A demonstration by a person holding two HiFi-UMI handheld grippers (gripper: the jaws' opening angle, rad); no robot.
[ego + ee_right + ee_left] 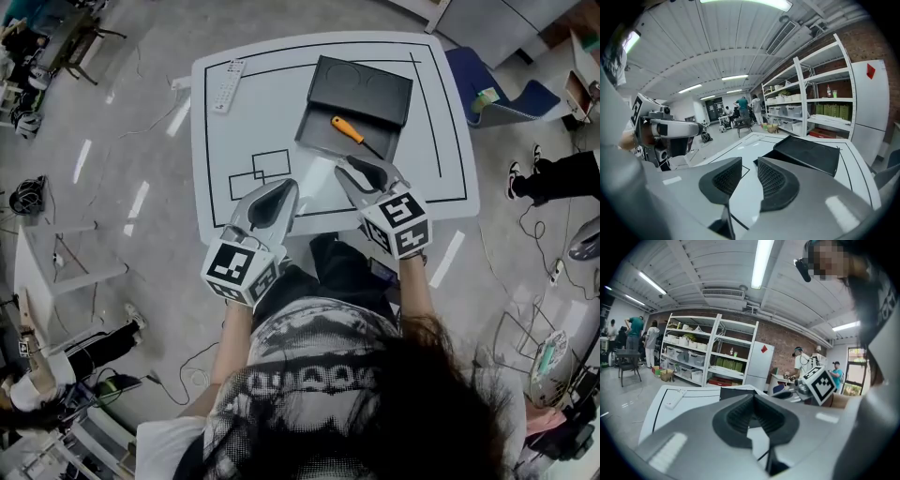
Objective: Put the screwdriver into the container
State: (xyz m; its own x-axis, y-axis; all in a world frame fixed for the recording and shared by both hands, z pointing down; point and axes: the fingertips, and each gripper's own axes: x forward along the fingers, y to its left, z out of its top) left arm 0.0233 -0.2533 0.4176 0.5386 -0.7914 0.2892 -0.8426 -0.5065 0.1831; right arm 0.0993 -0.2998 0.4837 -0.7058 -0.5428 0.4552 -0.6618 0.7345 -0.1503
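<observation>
At the white table, viewed from over the person's head, a black container sits toward 12 o'clock. It lies open, its lid stretched away to the far side and its shallow tray nearer the person. The screwdriver rests flat inside that tray, with the orange handle pointing to about 10 o'clock and the dark shaft running to about 4 o'clock. Nothing is touching it.

The right gripper is held at about 6 o'clock from the screwdriver, with its nose close to the tray's near rim. Its two ribbed pads stand apart, and only bare tabletop shows through the gap, so it carries nothing. The left gripper is at about 7 o'clock from the container, beside its partner and nearer the table's front edge. Its pads are pressed together at the tips and nothing is caught between them.

A white remote control lies at about 10 o'clock on the table, well apart from the container. Some black rectangles are drawn on the surface just ahead of the left gripper. Metal shelving with bins stands along the brick wall at the far end of the room.
</observation>
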